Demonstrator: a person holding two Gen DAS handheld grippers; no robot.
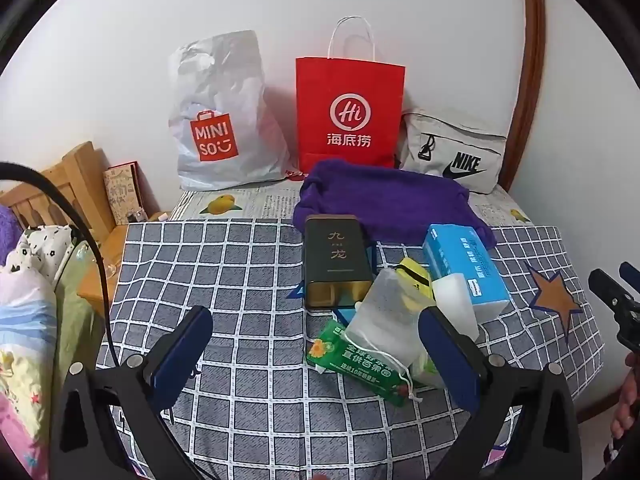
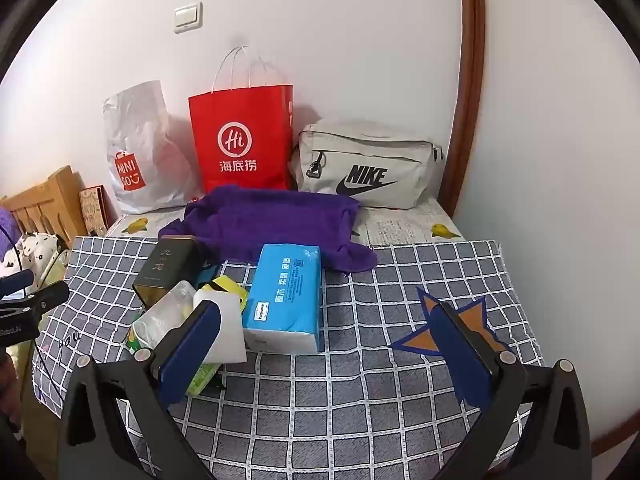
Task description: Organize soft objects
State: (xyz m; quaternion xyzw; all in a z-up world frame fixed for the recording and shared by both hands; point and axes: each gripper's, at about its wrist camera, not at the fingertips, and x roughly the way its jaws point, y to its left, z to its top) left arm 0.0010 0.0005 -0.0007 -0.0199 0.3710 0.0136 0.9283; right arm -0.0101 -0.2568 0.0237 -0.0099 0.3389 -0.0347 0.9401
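On the checked desk cloth (image 2: 360,380), the crumpled purple towel (image 2: 272,224) lies behind the blue tissue pack (image 2: 286,300), limp and light, best pinched at a raised fold, while both the left hand-held gripper (image 1: 316,356) and right hand-held gripper (image 2: 332,344) hover released, holding nothing.

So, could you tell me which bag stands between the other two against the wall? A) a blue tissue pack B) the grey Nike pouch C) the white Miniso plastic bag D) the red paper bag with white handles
D: the red paper bag stands upright in the middle, with the Miniso plastic bag on one side and the Nike pouch on the other.
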